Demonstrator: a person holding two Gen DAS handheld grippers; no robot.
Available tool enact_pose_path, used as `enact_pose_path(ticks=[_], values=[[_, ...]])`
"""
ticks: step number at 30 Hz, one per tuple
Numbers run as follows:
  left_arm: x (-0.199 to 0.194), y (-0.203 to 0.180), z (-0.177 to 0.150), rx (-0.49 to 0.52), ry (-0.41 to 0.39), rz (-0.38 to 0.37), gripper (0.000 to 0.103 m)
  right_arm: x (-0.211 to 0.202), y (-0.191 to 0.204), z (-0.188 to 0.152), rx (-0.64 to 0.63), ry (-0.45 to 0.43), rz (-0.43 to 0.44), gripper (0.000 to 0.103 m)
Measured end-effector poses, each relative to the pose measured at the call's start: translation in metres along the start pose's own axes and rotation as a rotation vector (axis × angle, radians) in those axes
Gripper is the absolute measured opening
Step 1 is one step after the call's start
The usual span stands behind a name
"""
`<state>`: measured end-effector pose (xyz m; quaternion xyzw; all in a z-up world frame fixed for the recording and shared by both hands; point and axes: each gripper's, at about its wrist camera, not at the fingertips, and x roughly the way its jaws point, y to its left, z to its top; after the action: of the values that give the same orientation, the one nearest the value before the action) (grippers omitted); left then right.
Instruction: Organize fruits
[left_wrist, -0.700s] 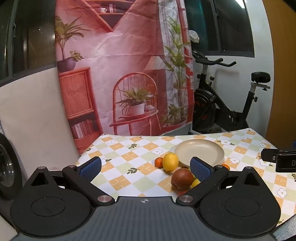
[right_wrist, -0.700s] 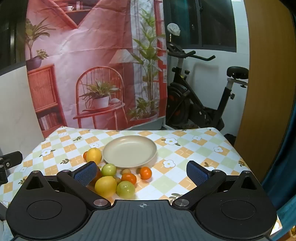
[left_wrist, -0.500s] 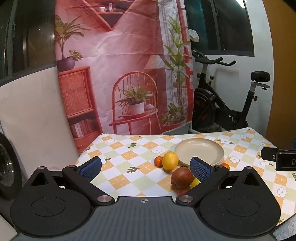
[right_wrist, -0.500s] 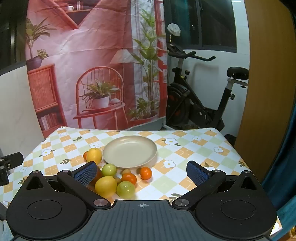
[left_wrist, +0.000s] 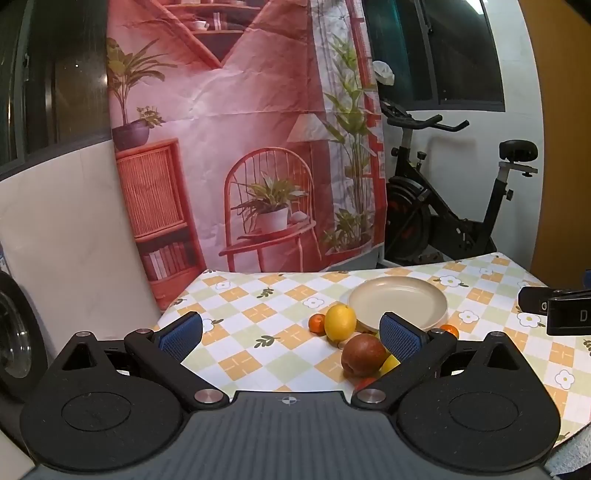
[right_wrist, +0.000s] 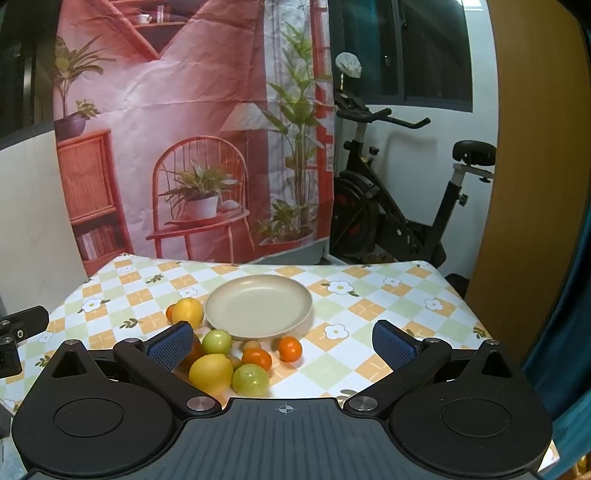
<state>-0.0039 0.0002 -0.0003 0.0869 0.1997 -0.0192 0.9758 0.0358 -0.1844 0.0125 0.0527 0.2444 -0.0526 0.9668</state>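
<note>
Checkered tablecloth (right_wrist: 369, 306), fruits (right_wrist: 229, 363) beside plate (right_wrist: 258, 306), ahead of both wide-open, empty tongs (right_wrist: 282, 345).

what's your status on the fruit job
Left gripper and right gripper open, jaws holding nothing. Plate bare; fruits bunched on the tablecloth beside it. Nothing blocking.

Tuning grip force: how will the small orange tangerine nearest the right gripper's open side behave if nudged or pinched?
The small round orange tangerine likely rolls if nudged: it sits alone on the flat checked tablecloth. Its rind looks glossy, so perhaps slippery. Probably light, given its size beside the big yellow lemon.
</note>
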Motion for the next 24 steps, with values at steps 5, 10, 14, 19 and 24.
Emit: enact_pose_path(ticks=[5,10,14,19,24], values=[[0.001,-0.0005,0.0001,-0.003,0.008,-0.001,0.103,0.0004,0.0004,-0.0007,-0.004,-0.003,-0.001,0.103],[0.0017,-0.0003,0.0003,-0.004,0.008,-0.001,0.103,0.0013,0.0003,-0.0008,-0.004,-0.002,0.0,0.103],[0.0035,-0.0006,0.0004,-0.005,0.016,-0.004,0.103,0.0037,0.001,-0.0022,-0.004,-0.002,-0.001,0.103],[0.0081,0.0013,0.0005,-0.022,0.03,-0.004,0.103,0.0007,-0.0001,0.0008,-0.001,-0.001,0.0,0.103],[0.0077,-0.0012,0.0008,-0.01,0.027,-0.004,0.103,-0.001,0.0006,0.0013,0.001,0.002,-0.003,0.103]])
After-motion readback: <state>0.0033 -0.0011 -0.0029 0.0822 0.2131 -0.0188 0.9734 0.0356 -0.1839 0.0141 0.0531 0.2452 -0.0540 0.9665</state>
